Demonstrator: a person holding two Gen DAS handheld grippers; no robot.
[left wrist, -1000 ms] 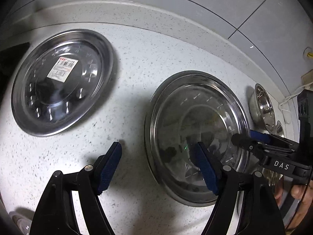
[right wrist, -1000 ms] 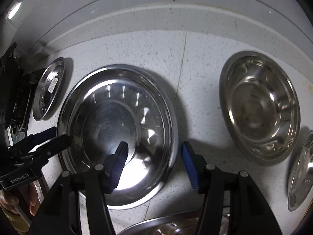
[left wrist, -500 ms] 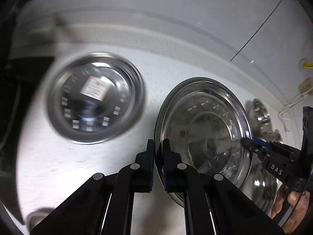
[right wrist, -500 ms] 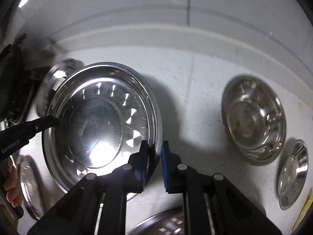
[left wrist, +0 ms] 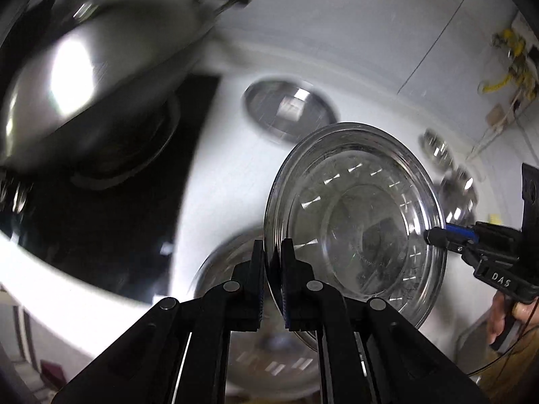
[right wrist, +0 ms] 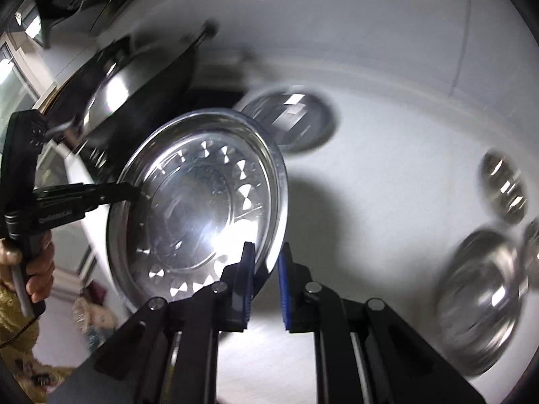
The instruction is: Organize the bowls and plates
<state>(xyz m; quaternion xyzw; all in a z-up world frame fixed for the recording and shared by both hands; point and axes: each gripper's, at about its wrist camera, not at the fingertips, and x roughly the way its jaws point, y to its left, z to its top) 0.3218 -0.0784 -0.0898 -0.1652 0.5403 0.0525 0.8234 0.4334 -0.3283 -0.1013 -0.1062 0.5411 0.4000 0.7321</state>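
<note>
Your left gripper [left wrist: 272, 262] is clamped tight on the near rim of the steel plate [left wrist: 357, 215]. Your right gripper [right wrist: 266, 276] pinches the opposite rim, jaws narrow. Plate is lifted off the white counter [right wrist: 387, 175], tilted. Sticker plate [left wrist: 289, 111] lies behind, bowls [right wrist: 478, 289] right, wok [left wrist: 87, 77] left.

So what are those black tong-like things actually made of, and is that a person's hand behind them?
Each is a black plastic handheld tool. The left gripper and right gripper have two angular fingers with silver pivot bolts and ribbed blue pads. White lettering marks the bodies, "DAS" on the right one. Bare hands grip pistol-style handles; a gold-patterned sleeve and a thin dark cable show.
</note>
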